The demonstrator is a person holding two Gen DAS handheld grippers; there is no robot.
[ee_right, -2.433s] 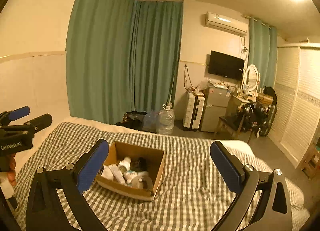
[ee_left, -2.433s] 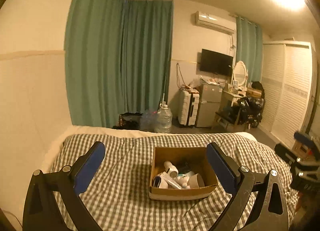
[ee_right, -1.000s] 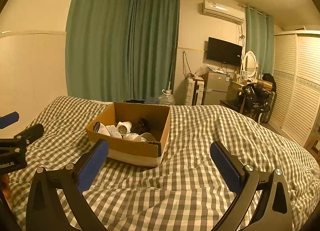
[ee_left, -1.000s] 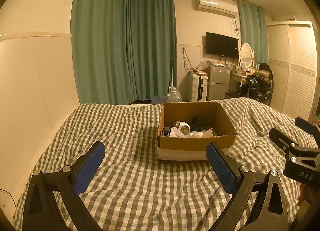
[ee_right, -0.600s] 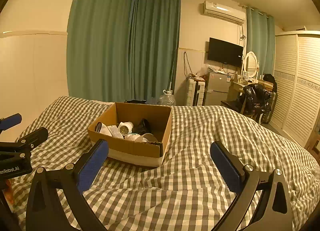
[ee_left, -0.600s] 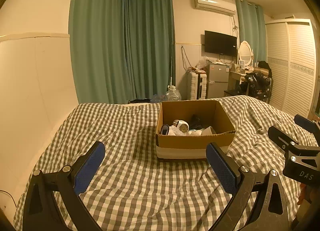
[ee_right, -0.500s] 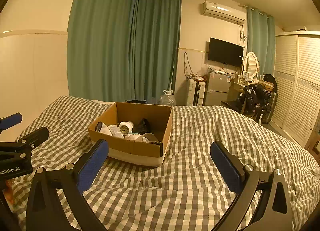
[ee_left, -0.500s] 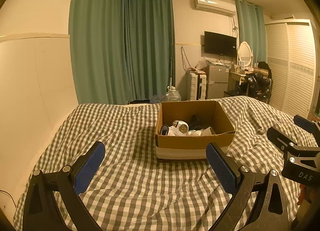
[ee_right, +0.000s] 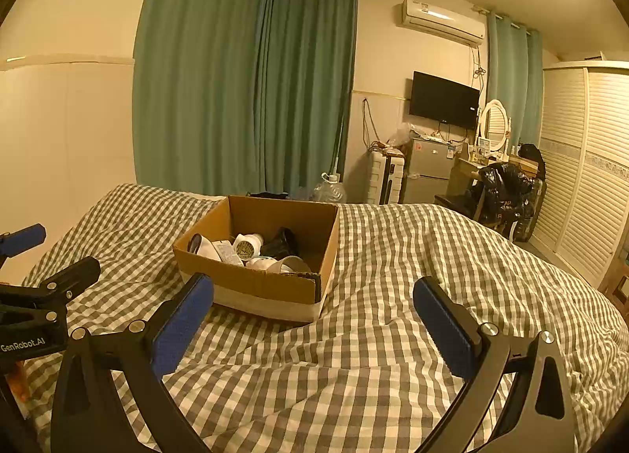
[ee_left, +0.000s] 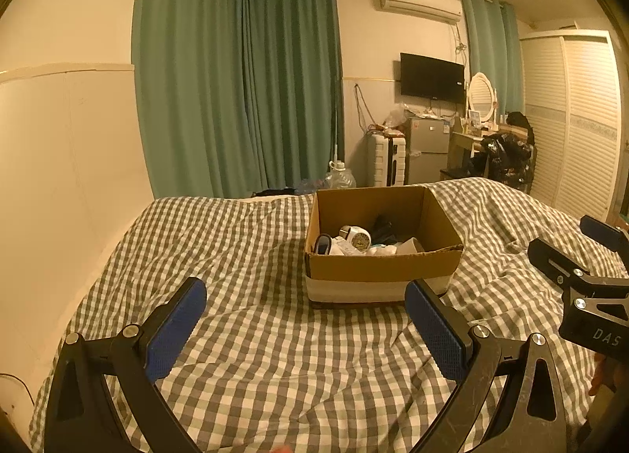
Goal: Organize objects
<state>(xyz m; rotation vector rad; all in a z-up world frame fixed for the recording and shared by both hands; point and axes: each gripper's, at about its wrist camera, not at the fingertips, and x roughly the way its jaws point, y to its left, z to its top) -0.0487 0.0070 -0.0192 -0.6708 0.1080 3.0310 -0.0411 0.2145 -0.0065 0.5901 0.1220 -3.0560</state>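
Note:
An open cardboard box (ee_left: 383, 266) sits on the checked bed cover (ee_left: 255, 335), also in the right wrist view (ee_right: 255, 284). Inside lie several small items, among them a white round clock-like object (ee_left: 359, 237) (ee_right: 245, 246), a dark object (ee_right: 281, 243) and white tubes. My left gripper (ee_left: 304, 329) is open and empty, just short of the box's near side. My right gripper (ee_right: 312, 323) is open and empty, in front of the box's near right corner. Each gripper shows at the other view's edge, the right one (ee_left: 582, 280) and the left one (ee_right: 43, 296).
The bed meets a cream wall (ee_left: 59, 197) on the left. Beyond the bed's far end are green curtains (ee_left: 255, 99), a water jug (ee_left: 340, 178), a white suitcase (ee_left: 387, 164), a small fridge (ee_left: 428, 148), a cluttered desk (ee_left: 499, 150) and a louvred wardrobe (ee_left: 578, 131).
Both grippers dropped from a high view to low over the bed and came closer to the box. In the last half second they barely moved. Both stayed open.

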